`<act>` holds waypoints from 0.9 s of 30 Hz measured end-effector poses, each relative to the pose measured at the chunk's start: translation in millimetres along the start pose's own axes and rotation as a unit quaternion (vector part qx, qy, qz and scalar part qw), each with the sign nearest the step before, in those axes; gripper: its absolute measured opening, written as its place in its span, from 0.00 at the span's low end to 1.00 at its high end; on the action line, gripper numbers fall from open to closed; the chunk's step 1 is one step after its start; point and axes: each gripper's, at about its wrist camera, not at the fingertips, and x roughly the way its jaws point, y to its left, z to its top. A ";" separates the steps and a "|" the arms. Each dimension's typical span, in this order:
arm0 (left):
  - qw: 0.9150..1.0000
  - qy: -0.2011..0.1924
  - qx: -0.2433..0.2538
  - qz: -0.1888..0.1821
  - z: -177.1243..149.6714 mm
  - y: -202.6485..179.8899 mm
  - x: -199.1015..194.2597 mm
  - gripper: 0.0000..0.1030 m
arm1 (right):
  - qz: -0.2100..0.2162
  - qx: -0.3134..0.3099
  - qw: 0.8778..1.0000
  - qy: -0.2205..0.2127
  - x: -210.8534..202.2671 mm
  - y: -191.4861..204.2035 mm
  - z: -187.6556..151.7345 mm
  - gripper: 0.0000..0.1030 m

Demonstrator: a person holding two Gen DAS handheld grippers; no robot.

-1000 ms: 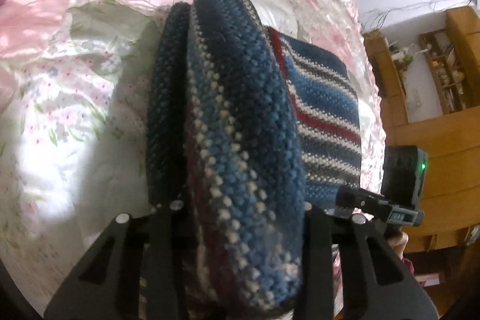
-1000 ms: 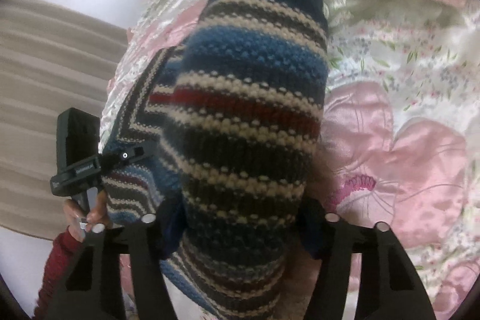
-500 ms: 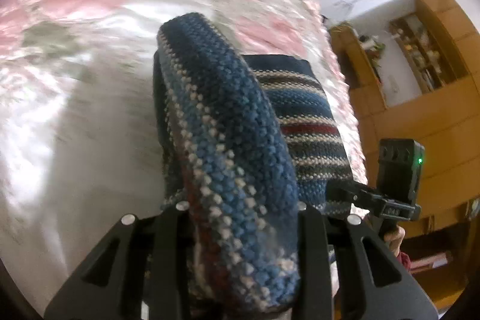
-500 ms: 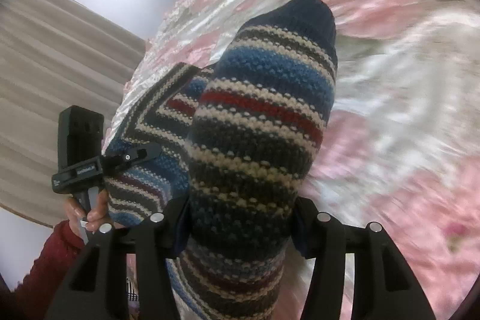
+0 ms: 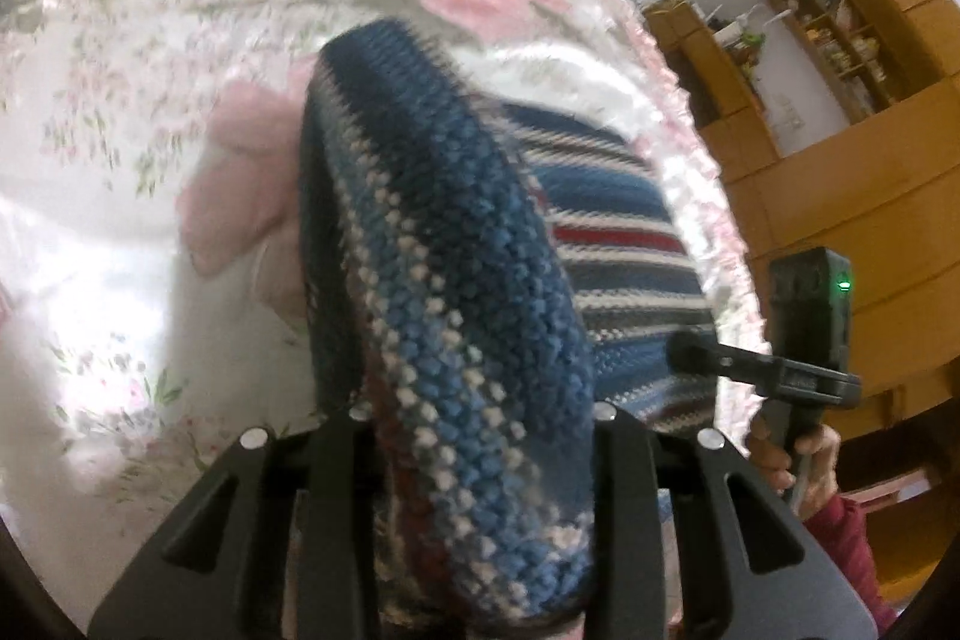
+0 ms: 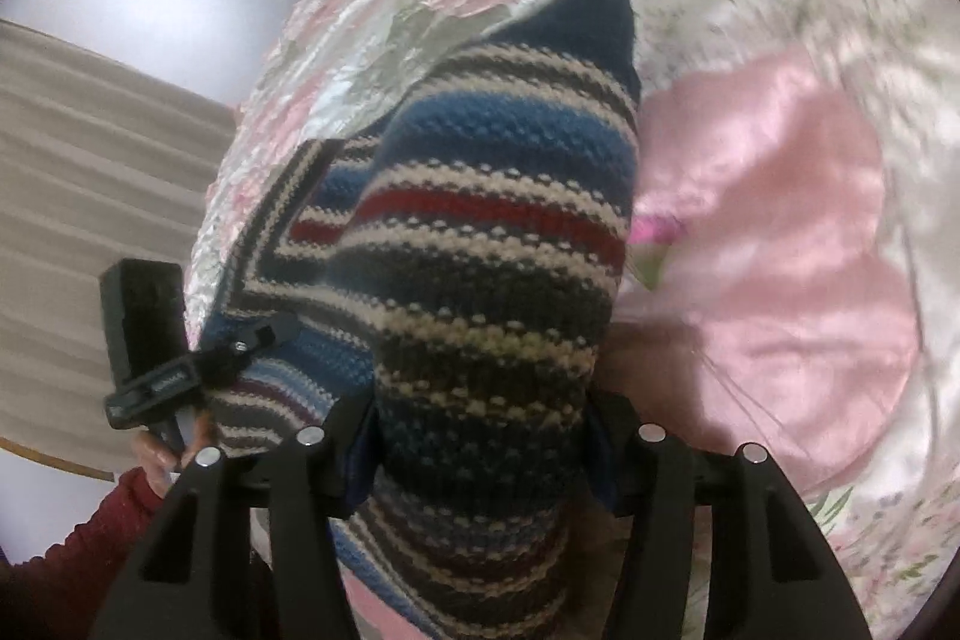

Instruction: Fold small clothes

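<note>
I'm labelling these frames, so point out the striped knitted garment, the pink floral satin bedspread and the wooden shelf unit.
Striped knitted garment (image 6: pixel 498 244): right wrist view, red stripe on the lifted fold.
Pink floral satin bedspread (image 6: pixel 780 196): right wrist view, large pink petal.
Wooden shelf unit (image 5: pixel 840 34): left wrist view, open cubbyholes.

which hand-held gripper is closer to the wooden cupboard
Right. The right hand-held gripper sits on the wooden cupboard side of the striped knit; the left hand-held gripper clamps the knit farther away.
</note>
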 end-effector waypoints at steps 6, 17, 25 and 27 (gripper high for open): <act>1.000 -0.011 -0.012 0.017 -9.5 9.5 6.2 0.36 | 0.008 0.008 1.000 -0.014 11.2 -3.1 -6.0 0.70; 0.997 -0.050 -0.012 0.059 -50.3 -5.3 -56.7 0.45 | -0.007 0.031 1.000 0.001 -31.7 -4.0 -68.8 0.80; 0.993 -0.051 0.025 0.106 -91.1 -18.0 -62.2 0.46 | -0.012 0.026 0.999 0.016 -17.3 0.7 -92.5 0.76; 0.993 -0.045 0.014 0.112 -94.0 -10.8 -58.2 0.46 | -0.010 0.032 0.999 0.018 -13.2 -2.5 -93.9 0.67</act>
